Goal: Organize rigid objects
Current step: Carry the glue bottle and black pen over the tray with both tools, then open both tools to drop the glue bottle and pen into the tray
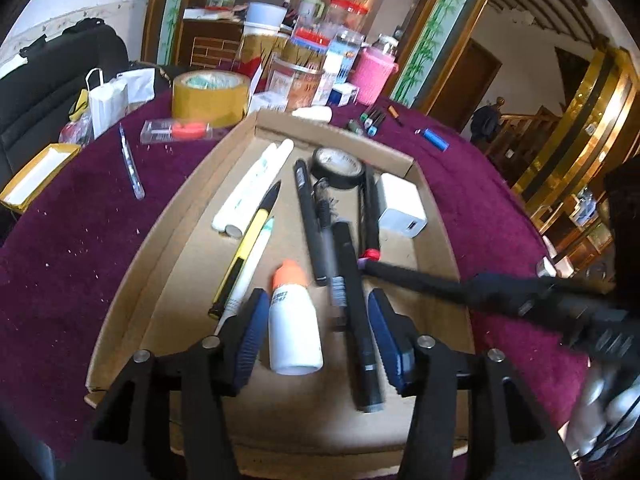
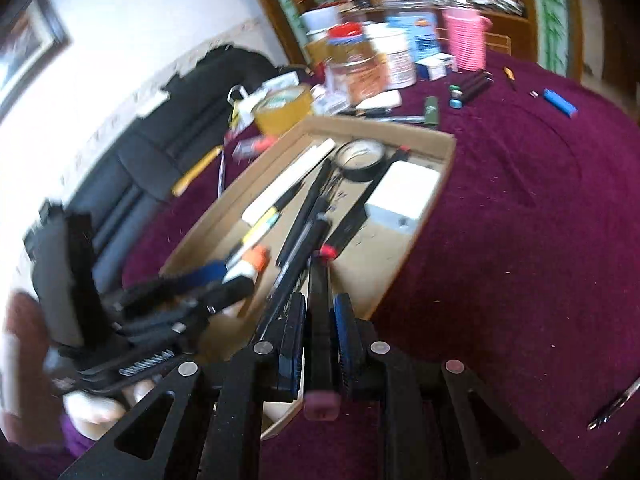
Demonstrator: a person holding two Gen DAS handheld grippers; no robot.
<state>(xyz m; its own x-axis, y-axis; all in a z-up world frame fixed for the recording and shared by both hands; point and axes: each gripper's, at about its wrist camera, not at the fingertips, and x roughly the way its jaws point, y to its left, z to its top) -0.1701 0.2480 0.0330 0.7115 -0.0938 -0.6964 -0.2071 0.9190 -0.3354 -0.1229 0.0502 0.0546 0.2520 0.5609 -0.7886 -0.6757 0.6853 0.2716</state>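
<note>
A shallow cardboard tray (image 1: 432, 240) lies on the purple cloth and holds pens, white tubes, a roll of black tape (image 1: 337, 167), a white charger (image 1: 400, 205) and a white bottle with an orange cap (image 1: 294, 320). My left gripper (image 1: 314, 320) is open over the tray's near end, with the bottle and a black marker (image 1: 358, 328) between its fingers. My right gripper (image 2: 318, 320) is shut on a black pen with a red tip (image 2: 320, 320), held over the tray's near right edge; it also shows in the left wrist view (image 1: 420, 284).
Loose on the cloth lie a blue lighter (image 1: 436, 139), small markers (image 1: 372, 120), a clear pen (image 1: 131, 164), a packaged orange item (image 1: 176, 130) and a yellow tape roll (image 1: 210, 96). Jars and a pink cup (image 1: 374, 74) crowd the far edge. A small box (image 1: 36, 176) sits left.
</note>
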